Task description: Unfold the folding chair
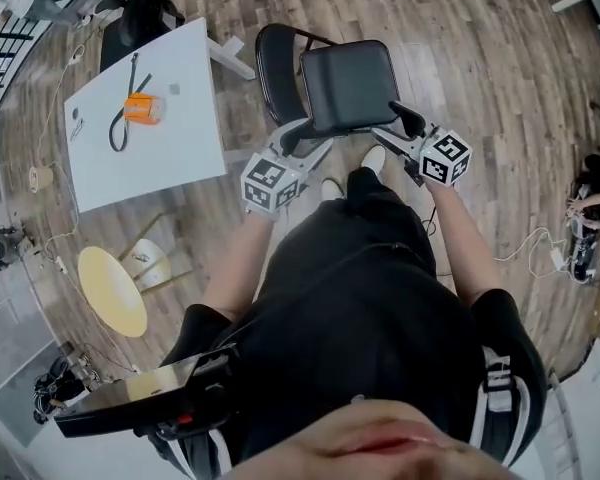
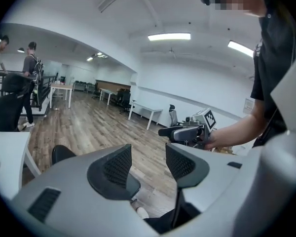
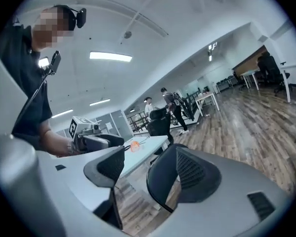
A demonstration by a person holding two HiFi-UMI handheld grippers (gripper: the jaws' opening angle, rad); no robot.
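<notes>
Black folding chair with a padded, square-cornered seat and a rounded backrest stands on the brown wood-plank floor right in front of the person, seat face turned up to the head camera and backrest behind its far left side. To the chair's left, well apart from it, is a white rectangular table; nearer the person on that side is a pale yellow round top.

The left gripper is at the seat's near left corner. In its own view the two dark ribbed pads stand a moderate way apart with only floor showing between them, so it holds nothing. A white shoe shows just below the gap.

The right gripper is at the seat's near right corner. Its jaws are spread wide and the black curved edge of the chair runs up between them, lying close against the pad at that view's right, while a clear gap remains to the other pad; the jaws are not pressed onto it.

On the table lie a small orange object and a looped black cord, touching each other
</notes>
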